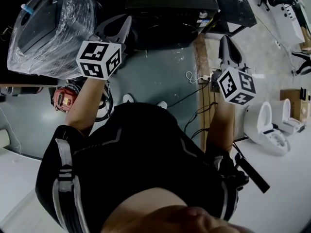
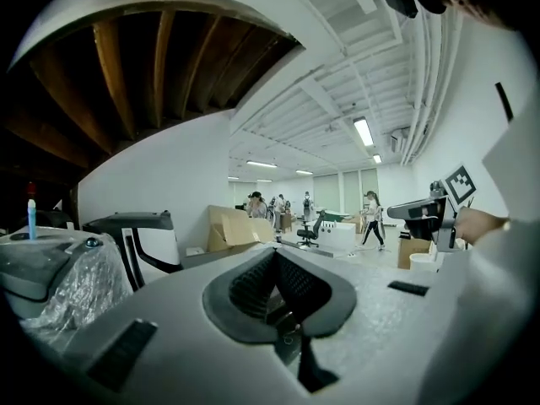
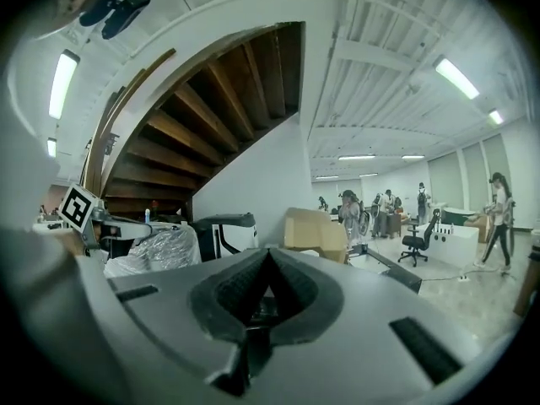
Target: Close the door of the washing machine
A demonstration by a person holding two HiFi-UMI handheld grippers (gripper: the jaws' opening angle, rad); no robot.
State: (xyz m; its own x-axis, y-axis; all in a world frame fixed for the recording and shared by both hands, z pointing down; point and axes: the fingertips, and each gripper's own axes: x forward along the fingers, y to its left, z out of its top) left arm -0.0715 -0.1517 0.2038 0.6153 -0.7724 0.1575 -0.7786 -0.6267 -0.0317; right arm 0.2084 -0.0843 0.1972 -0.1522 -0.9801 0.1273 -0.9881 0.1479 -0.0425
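Plastic-wrapped unit (image 1: 48, 28) far left, not involved. Left gripper (image 1: 125, 23): clenched, nothing in it, held up roughly level. Washing machine (image 1: 170, 8): I take it to be the dark box far centre, ahead of both grippers; can't read the door from here. Right gripper (image 1: 227, 40): clamped together too, empty, level. Probably closed so each works as a blunt pusher on the door. Neither touches the machine. Toilets (image 1: 267, 127) at right, irrelevant.

The plastic wrap (image 1: 34, 52) looks crinkled and glossy, the wooden beams (image 3: 219, 91) rough, the white toilet (image 1: 265, 125) glossy.
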